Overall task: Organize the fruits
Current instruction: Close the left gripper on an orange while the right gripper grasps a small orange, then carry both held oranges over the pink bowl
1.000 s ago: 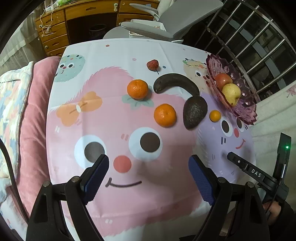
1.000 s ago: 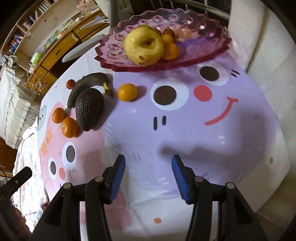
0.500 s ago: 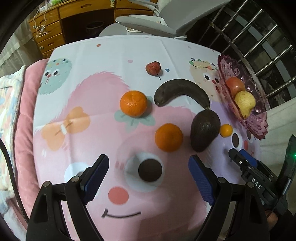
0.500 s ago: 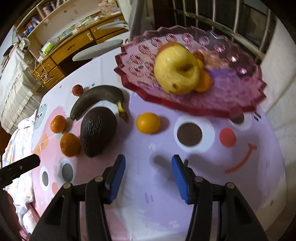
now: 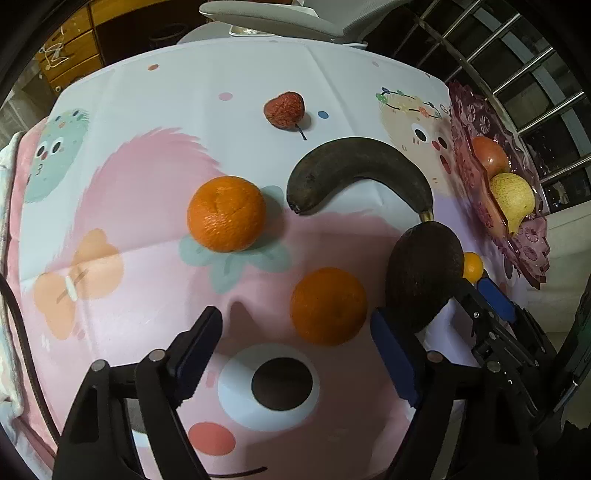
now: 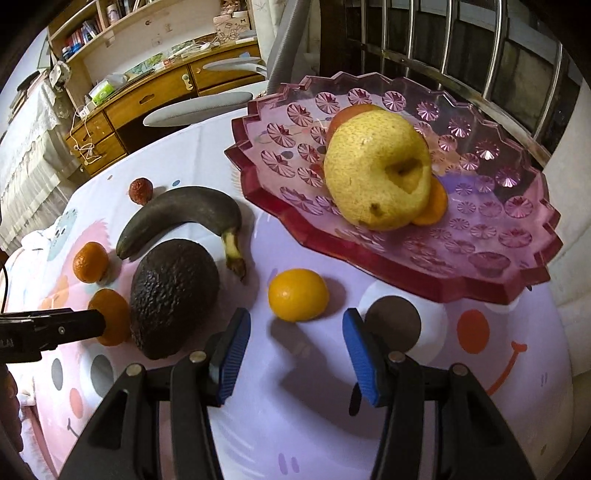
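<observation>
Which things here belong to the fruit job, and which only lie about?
Job: pink dish holding a pear; loose on the cloth: banana, avocado, two oranges, kumquat, lychee.

Lying about: wooden drawers, grey chair.

Cartoon tablecloth carries loose fruit, pink dish.

Left wrist view: looked steeply down, close over the tablecloth.
Right wrist view: tilted down, close, facing the pink dish.
Shared: avocado, banana, oranges, dish.
</observation>
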Demonstrator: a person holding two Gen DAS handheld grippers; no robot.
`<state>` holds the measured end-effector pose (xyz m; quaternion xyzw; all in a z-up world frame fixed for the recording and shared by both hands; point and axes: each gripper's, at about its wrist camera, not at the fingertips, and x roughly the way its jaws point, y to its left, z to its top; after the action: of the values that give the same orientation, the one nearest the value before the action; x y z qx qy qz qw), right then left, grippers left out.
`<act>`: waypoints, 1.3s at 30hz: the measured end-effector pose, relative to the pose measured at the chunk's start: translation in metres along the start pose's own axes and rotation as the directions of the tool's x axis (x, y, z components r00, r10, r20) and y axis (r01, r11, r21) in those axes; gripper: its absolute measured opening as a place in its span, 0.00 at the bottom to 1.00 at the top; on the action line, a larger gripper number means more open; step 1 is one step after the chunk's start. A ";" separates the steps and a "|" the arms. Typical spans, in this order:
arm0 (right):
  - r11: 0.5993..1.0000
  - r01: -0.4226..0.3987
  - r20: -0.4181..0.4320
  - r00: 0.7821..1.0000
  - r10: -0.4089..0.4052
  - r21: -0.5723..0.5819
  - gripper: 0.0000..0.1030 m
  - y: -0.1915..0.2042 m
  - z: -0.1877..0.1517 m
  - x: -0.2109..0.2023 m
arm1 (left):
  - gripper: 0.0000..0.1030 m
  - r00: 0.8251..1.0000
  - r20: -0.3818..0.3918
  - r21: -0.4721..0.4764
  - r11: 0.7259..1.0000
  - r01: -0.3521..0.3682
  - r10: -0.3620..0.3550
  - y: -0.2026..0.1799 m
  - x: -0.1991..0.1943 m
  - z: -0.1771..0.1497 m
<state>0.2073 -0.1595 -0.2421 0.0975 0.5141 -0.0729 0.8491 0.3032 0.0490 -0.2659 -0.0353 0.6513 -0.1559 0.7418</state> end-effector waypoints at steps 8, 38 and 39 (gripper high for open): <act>0.999 0.032 0.031 0.999 -0.031 -0.021 0.46 0.006 0.001 0.007 | 0.70 0.999 -0.016 -0.003 0.999 0.032 -0.032 -0.007 0.015 0.007; 1.000 0.003 0.072 0.997 -0.002 -0.025 0.34 0.013 -0.002 -0.024 | 0.40 0.998 0.028 -0.030 0.998 0.052 -0.051 -0.001 -0.010 -0.014; 1.000 -0.001 0.076 0.997 0.003 -0.024 0.34 0.014 -0.003 -0.028 | 0.40 0.998 0.032 -0.031 0.998 0.052 -0.051 0.000 -0.014 -0.017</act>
<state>0.1948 -0.1447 -0.2172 0.0848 0.4822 -0.0696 0.8692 0.2851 0.0559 -0.2552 -0.0664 0.6411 -0.1638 0.7469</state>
